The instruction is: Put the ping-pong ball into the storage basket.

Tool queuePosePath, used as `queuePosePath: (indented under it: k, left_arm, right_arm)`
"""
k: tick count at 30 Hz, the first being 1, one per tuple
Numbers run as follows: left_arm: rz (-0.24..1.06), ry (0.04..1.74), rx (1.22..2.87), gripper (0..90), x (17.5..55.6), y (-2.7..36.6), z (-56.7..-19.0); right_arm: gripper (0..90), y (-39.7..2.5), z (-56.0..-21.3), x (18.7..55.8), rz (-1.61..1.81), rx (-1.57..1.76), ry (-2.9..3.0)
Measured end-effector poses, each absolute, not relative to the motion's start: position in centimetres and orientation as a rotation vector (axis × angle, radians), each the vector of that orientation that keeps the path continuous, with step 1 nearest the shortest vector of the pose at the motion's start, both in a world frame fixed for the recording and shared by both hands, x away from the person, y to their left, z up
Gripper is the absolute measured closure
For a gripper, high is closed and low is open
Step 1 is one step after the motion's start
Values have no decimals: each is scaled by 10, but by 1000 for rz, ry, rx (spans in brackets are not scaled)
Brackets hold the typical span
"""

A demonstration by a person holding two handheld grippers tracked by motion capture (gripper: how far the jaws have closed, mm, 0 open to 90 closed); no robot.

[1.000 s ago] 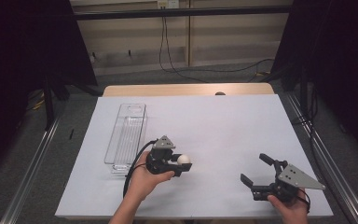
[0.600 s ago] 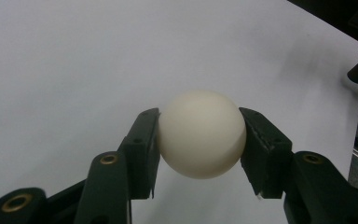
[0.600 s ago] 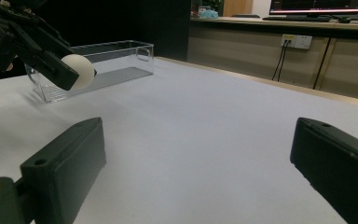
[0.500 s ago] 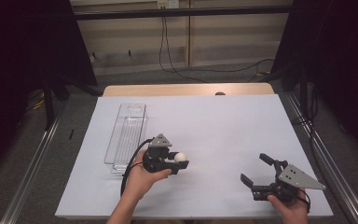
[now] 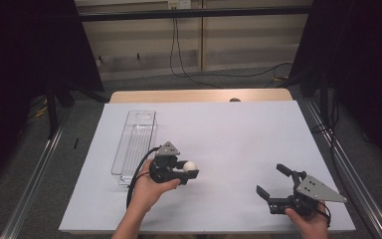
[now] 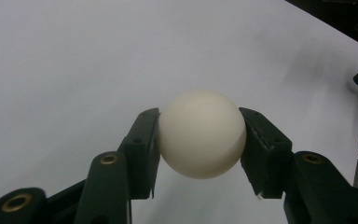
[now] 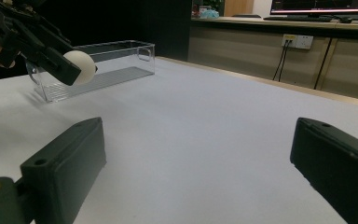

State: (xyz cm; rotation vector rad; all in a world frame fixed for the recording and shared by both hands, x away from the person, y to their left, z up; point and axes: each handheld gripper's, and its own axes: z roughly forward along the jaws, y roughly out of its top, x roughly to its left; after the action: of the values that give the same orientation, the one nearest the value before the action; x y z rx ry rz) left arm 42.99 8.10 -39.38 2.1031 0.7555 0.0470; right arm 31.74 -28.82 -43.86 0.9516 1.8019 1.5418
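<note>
A white ball (image 6: 201, 133) sits squeezed between the two black jaws of my left gripper (image 5: 191, 170), which is shut on it and held above the white table cover (image 5: 238, 134), just right of a clear plastic box (image 5: 135, 141). The same ball (image 5: 191, 166) shows at the jaw tips in the high view, and the ball (image 7: 80, 66) appears far left in the right gripper view, in front of the clear box (image 7: 98, 67). My right gripper (image 5: 274, 183) rests low near the table's front right, jaws wide open with nothing between them.
The clear box is long and narrow, lying on the left part of the cover with its near end beside my left hand. A wooden table edge (image 5: 199, 95) runs along the back. Metal rails (image 5: 30, 179) flank the table.
My left gripper with the ball has drifted slightly left and toward the box's near end. The right gripper has stayed where it was.
</note>
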Motion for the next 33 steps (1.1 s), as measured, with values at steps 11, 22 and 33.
queuePosePath:
  k: [11, 22, 33]
  left_arm:
    - [49, 756, 2103, 510, 432, 84, -394]
    - [54, 777, 2096, 510, 434, 87, -395]
    - [62, 786, 2077, 510, 435, 92, -393]
  right_arm:
    - [27, -288, -439, 318, 1539, 945, 1803]
    - [27, -289, -438, 319, 1540, 952, 1796]
    - [26, -292, -439, 320, 1529, 955, 1795]
